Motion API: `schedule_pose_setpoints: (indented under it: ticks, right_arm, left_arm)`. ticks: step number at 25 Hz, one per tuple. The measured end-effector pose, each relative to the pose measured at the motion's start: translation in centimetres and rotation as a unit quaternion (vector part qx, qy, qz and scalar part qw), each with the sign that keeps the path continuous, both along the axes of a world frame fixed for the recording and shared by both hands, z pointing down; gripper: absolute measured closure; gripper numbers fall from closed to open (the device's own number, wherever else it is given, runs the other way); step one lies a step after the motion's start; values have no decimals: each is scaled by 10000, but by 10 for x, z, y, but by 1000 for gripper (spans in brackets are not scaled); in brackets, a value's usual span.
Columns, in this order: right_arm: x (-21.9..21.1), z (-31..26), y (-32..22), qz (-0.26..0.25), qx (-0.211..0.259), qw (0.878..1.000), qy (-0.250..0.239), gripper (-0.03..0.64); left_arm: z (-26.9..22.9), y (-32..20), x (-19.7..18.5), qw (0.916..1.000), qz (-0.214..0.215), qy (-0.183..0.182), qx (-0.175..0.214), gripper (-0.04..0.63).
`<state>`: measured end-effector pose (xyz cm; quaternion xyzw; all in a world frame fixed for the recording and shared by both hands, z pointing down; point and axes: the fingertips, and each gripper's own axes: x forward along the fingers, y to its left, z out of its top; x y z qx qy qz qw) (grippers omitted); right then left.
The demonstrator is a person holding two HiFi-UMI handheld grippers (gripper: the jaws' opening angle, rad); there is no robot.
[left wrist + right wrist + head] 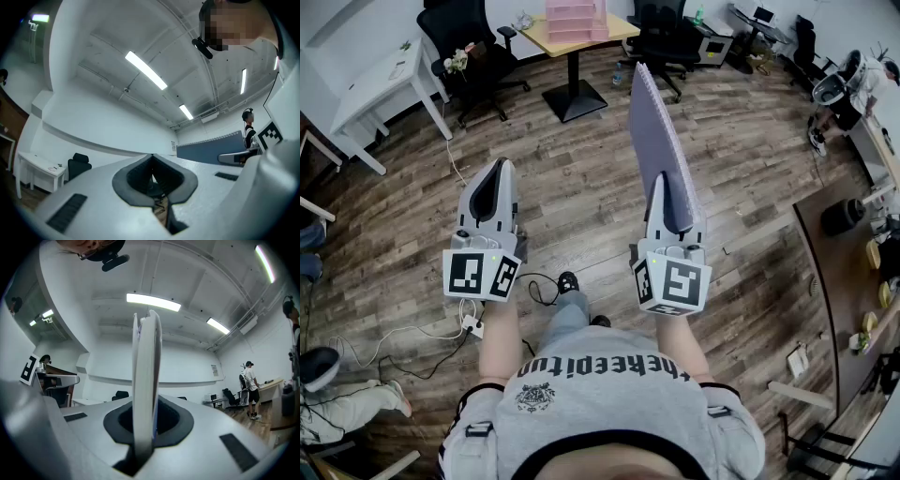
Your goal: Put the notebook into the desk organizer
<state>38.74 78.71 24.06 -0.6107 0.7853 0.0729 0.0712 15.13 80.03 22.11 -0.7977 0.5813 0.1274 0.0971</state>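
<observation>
My right gripper is shut on the lower edge of a lavender notebook, which stands upright and points away from me above the wood floor. In the right gripper view the notebook rises edge-on out of the jaws of the right gripper. To its left my left gripper is level with it, shut and holding nothing; its jaws meet at the tips. The pink desk organizer stands on a small wooden table far ahead. The left gripper view shows the notebook side-on.
Black office chairs flank the wooden table. A white desk is at the far left. Cables and a power strip lie on the floor by my feet. A dark table is at the right, a person beyond it.
</observation>
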Motion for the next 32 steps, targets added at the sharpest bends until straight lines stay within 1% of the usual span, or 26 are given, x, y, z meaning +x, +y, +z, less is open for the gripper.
schedule_pose_setpoints:
  ticks: [7, 14, 19, 26, 32]
  right_arm:
    - [-1, -2, -13, -15, 4, 10000, 30, 584]
    - [-11, 1, -43, -30, -34, 10000, 54, 584]
    - [-22, 2, -74, -41, -32, 10000, 45, 584]
    - [-45, 0, -129, -92, -25, 9999, 50, 584]
    - [-66, 0, -174, -15, -1, 10000, 62, 584]
  left_arm:
    - [-2, -11, 0, 10000, -12, 10, -14, 592]
    - [1, -39, -13, 10000, -73, 20, -48, 592]
    - [2, -71, -21, 10000, -33, 14, -48, 592]
    - [0, -129, -42, 10000, 16, 83, -14, 592]
    - [-6, -177, -59, 9999, 145, -1, 67, 592]
